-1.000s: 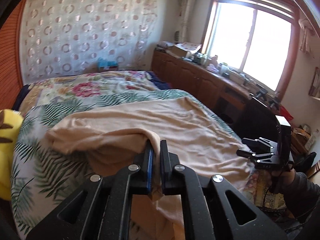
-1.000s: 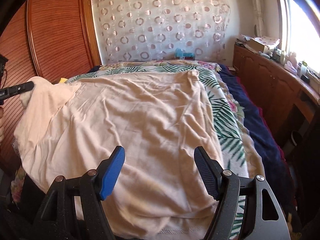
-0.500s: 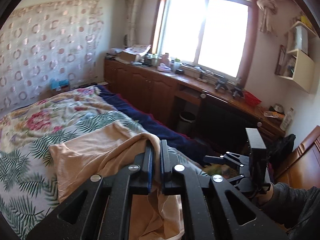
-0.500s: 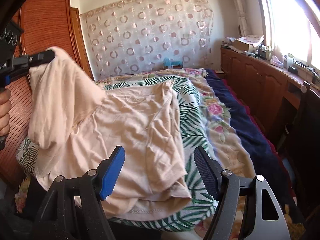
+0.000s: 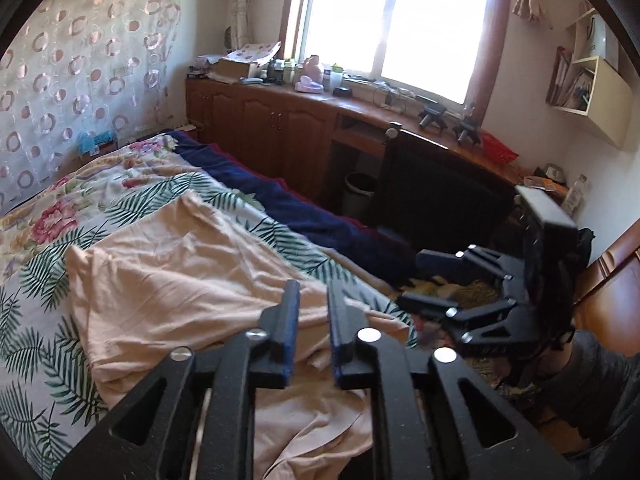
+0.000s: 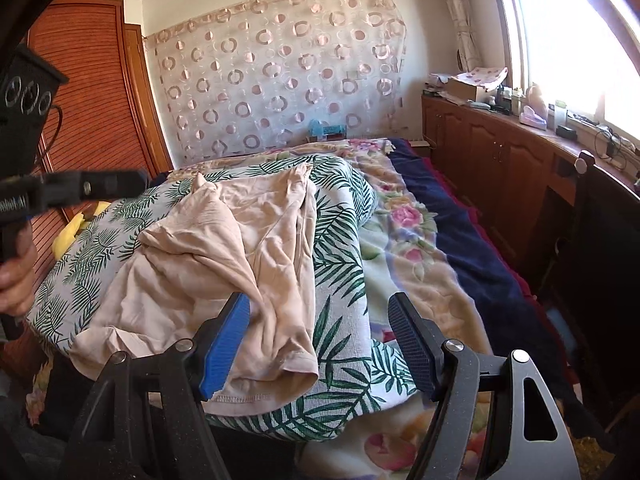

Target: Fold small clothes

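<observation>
A: Right wrist view first: the bed (image 6: 420,240) carries the peach shirt (image 6: 208,264), bunched on the leaf-print sheet at the bed's near corner. Do you see the risk?

B: Yes. Your left gripper (image 5: 313,336) is opening, with nothing pinched between its jaws; the fold may land crooked.

A: And your right gripper (image 6: 320,344) stands wide and empty, over the shirt's hem at the bed's near edge. Snag one layer there and you'd likely drag the fold apart.
</observation>
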